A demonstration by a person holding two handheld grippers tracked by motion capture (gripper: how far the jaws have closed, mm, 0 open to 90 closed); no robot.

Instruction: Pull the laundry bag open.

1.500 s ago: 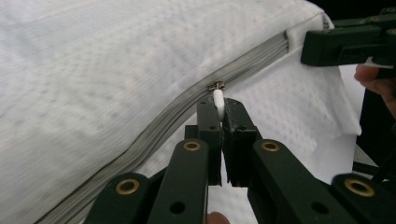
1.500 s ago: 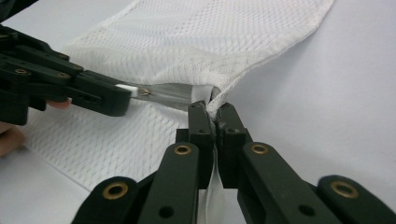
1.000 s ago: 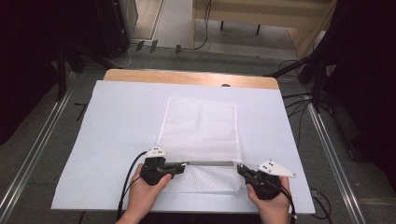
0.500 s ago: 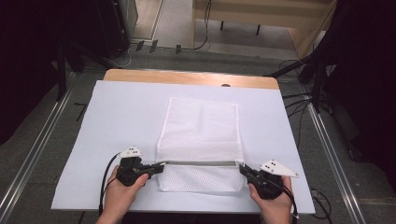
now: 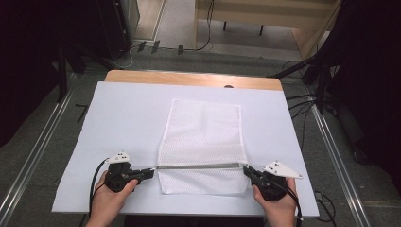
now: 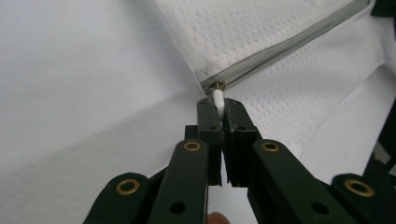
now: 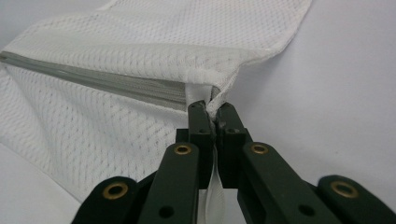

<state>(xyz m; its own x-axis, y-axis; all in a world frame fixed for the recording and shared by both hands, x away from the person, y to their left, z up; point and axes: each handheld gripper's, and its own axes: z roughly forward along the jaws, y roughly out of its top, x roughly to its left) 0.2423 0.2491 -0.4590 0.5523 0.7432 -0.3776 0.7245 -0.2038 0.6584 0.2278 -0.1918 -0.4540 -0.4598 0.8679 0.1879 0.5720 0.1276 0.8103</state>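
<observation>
While the white mesh zip bag [image 5: 203, 142] lies flat on the pale table sheet [image 5: 123, 123], its grey zipper line [image 5: 198, 166] runs across its near part. At the zipper's left end the left gripper [image 6: 219, 103] is clamped tight on the small white zipper pull tab [image 6: 218, 100]; at the opposite end the right gripper [image 7: 210, 108] pinches the bag's corner fabric. Judging by this, the zipper run has reached its end stop. Next likely calls for letting go of both ends without dragging the bag.
</observation>
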